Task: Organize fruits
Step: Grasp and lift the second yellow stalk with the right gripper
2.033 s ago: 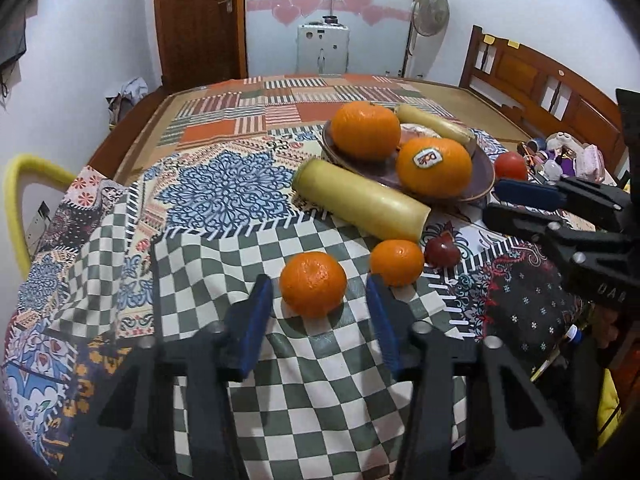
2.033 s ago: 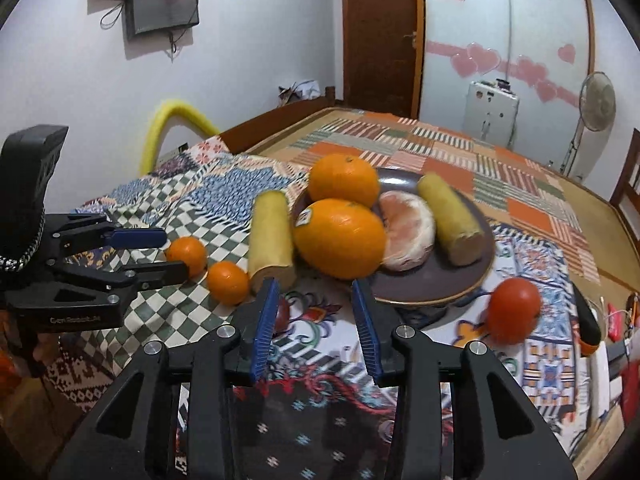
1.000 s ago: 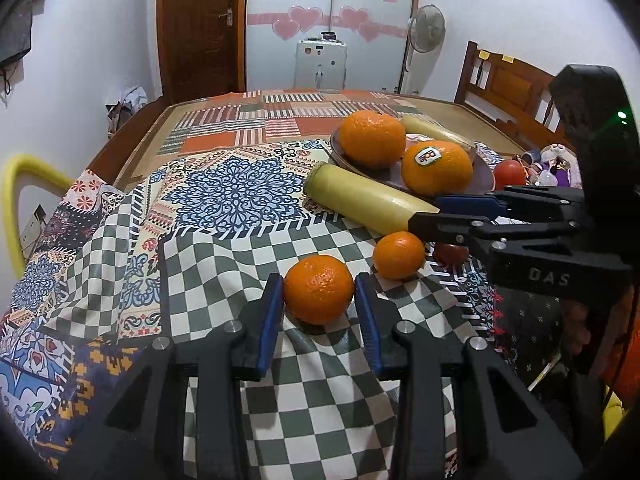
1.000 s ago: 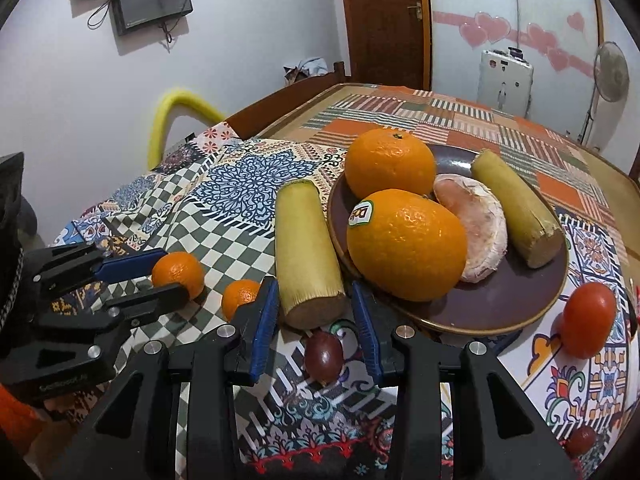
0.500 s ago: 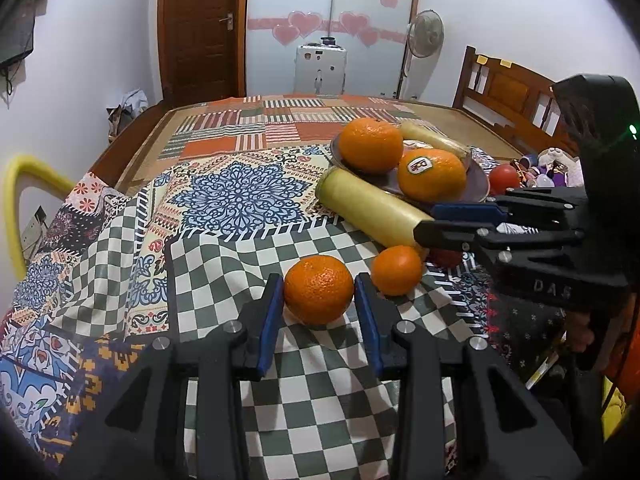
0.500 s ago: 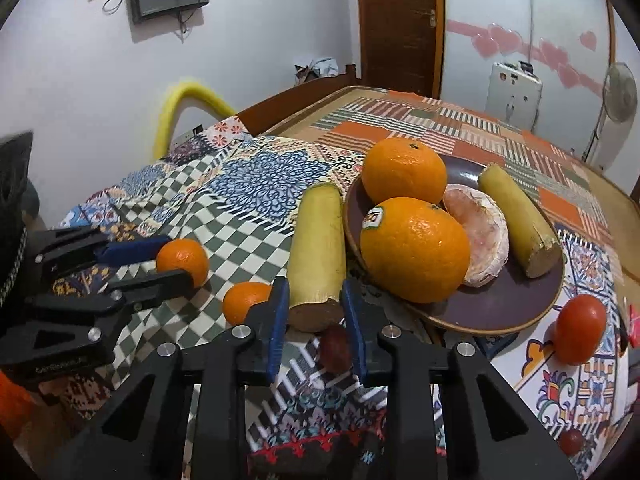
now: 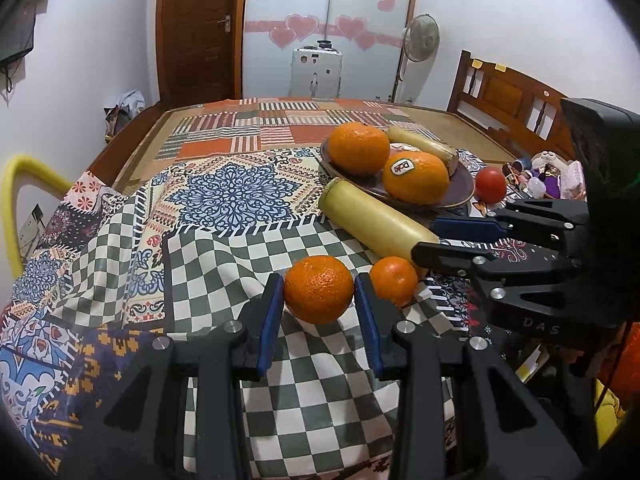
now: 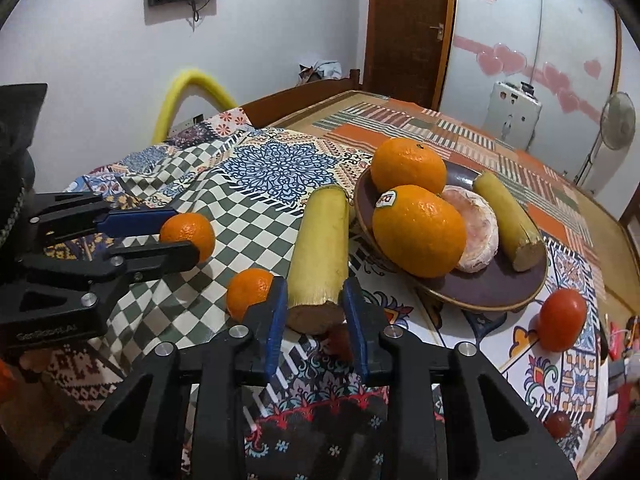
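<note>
Patchwork worktop cloth [image 7: 224, 196] lay beneath: your left tool [image 7: 316, 304] clenched the mandarin [image 7: 319, 295], while your right tool [image 8: 314, 316], jaws opening, straddled the yellow stalk [image 8: 320, 256], its length running straight ahead.

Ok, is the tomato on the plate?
No, the tomato sits on the cloth beside the plate, clear of its rim.

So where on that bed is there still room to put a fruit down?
Free: the blue-medallion cloth and the striped patchwork behind it, left of the plate. Some bare plate shows at its near rim. Crowded: the checkered corner, where two mandarins, the yellow stalk and both sets of fingers meet.
</note>
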Demonstrator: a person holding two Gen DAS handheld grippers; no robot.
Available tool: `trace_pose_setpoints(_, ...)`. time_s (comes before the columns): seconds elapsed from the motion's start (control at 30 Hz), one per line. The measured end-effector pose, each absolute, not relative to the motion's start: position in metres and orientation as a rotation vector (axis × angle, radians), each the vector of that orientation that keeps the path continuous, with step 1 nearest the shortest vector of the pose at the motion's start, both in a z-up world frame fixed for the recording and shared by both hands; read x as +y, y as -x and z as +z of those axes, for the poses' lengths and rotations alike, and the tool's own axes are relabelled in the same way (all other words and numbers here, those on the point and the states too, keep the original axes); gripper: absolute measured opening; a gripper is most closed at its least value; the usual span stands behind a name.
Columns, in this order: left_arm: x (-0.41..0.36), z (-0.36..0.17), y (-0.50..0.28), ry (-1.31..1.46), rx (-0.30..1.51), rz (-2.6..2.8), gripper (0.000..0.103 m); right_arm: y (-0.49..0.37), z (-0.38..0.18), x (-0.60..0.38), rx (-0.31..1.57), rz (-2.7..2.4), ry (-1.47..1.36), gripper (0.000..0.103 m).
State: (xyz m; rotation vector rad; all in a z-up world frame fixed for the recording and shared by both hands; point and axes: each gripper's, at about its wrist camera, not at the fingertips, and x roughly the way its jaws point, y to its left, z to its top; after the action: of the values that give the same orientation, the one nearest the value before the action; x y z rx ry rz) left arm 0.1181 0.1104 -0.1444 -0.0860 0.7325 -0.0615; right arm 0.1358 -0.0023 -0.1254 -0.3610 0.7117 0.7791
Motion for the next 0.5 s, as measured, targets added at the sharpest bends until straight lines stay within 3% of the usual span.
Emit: trace_pose_setpoints(0.5,0.106,-0.145,-0.113,0.083,0.732,-0.063,0.036,-0.162,-0.141,0.001,0.805,0.784,0.292,0.034)
